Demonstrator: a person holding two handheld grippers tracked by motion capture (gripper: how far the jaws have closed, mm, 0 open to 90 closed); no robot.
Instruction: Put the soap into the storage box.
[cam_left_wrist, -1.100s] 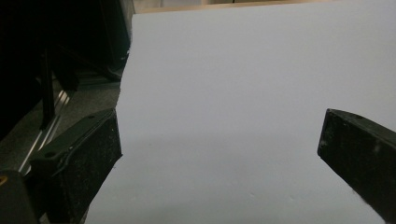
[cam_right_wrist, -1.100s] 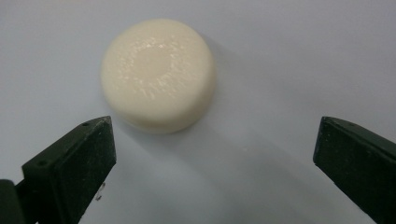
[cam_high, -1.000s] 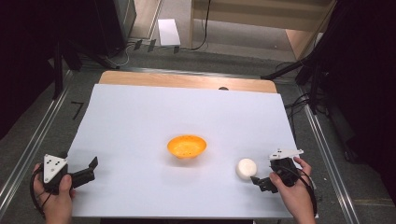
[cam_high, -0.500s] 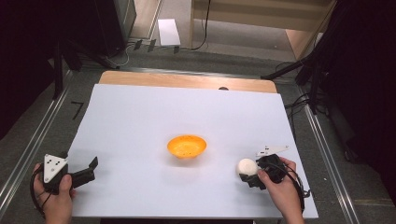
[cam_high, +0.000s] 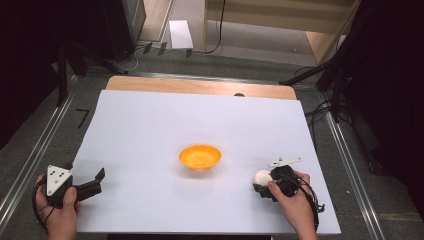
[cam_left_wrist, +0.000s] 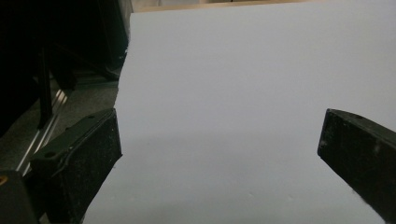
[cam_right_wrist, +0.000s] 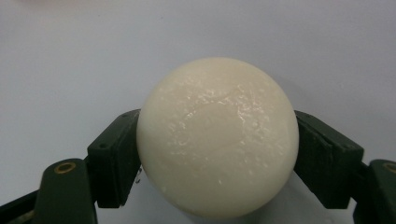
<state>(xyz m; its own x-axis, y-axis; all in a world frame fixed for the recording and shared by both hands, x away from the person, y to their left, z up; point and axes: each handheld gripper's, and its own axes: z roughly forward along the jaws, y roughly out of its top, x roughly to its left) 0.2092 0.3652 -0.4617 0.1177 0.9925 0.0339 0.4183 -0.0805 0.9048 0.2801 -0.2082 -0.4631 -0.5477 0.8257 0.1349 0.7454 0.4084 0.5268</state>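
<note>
A cream-white ball (cam_high: 261, 177) (cam_right_wrist: 217, 136) lies on the white table sheet at the front right. My right gripper (cam_high: 264, 186) (cam_right_wrist: 217, 154) has its two black jaws pressed against the ball's sides, so it is shut on the ball. An orange bowl (cam_high: 200, 156) stands in the middle of the sheet, to the left of the ball and apart from it. At the front left my left gripper (cam_high: 98, 181) (cam_left_wrist: 219, 154) rests low over the sheet, jaws wide apart with nothing between them.
The white sheet (cam_high: 150, 130) covers a wooden table whose bare strip (cam_high: 200, 87) shows at the far edge. Metal rails (cam_high: 350, 165) run along both sides. Dark stands and cables (cam_high: 320, 75) sit on the floor beyond the table.
My right gripper has moved left to the ball and closed its jaws around it. The left gripper has stayed where it was.
</note>
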